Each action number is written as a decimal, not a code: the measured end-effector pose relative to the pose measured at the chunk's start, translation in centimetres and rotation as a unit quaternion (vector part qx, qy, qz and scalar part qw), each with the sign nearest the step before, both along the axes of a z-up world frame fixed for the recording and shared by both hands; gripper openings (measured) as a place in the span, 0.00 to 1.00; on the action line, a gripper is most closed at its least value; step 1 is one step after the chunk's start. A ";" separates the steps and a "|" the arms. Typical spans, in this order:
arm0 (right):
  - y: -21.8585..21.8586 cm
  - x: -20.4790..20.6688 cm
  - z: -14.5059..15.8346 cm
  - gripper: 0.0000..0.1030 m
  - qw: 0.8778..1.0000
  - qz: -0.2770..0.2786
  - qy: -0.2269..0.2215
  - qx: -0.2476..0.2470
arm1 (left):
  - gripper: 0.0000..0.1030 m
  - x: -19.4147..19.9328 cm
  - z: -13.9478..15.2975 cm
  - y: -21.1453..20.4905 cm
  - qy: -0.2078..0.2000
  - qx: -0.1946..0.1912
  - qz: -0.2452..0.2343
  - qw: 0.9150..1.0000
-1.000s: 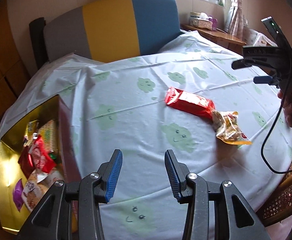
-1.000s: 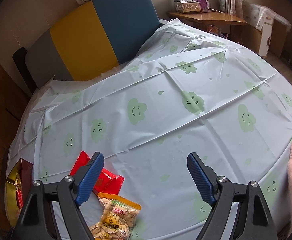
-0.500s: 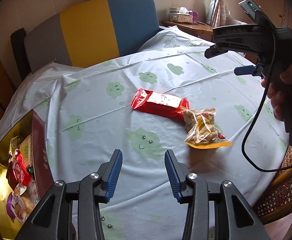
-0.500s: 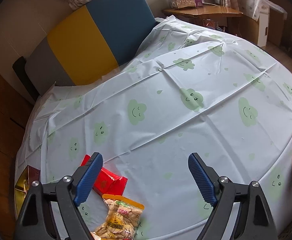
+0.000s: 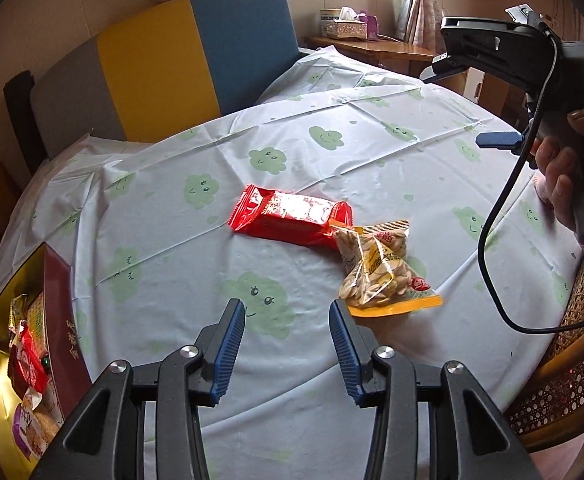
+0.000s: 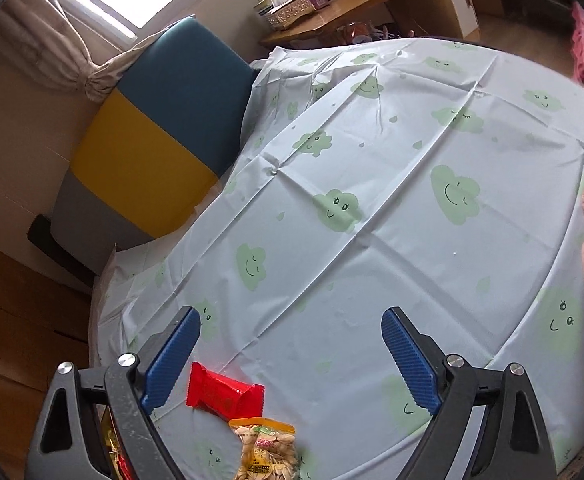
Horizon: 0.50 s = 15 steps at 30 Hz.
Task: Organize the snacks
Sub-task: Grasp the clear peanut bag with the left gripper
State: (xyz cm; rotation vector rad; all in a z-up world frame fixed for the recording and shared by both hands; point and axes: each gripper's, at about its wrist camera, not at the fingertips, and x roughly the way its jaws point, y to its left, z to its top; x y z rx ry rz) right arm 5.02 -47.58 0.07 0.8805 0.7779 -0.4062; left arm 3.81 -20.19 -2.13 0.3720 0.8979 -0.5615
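A red snack packet [image 5: 292,220] lies in the middle of the round table, touching a clear bag of seeds with an orange edge [image 5: 380,268] to its right. Both show in the right wrist view, the red packet [image 6: 224,394] and the seed bag [image 6: 266,448]. A gold-lined red box [image 5: 58,320] with several snacks inside stands at the table's left edge. My left gripper [image 5: 288,340] is open and empty, just short of the seed bag. My right gripper [image 6: 292,356] is open wide and empty above the table; its body [image 5: 532,80] shows at the right of the left wrist view.
The table carries a pale cloth with green clouds [image 5: 332,140]. A grey, yellow and blue chair back [image 5: 164,64] stands behind it. A wicker chair [image 5: 564,380] is at the right edge. A wooden side table with a tissue box [image 6: 288,8] is behind.
My left gripper has swung right and closer to the two packets; the box has slid to the left edge of view. My right gripper has lifted and tilted.
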 end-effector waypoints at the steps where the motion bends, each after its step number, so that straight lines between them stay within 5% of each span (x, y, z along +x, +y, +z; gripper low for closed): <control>1: 0.0 0.0 0.0 0.90 1.000 0.001 -0.001 0.000 | 0.43 0.0 0.0 -0.2 0.001 0.000 -0.001 1.000; 15: -0.1 -0.4 0.3 0.92 1.000 0.000 -0.012 0.003 | 0.52 2.7 0.8 -1.7 0.097 -0.103 -0.014 0.990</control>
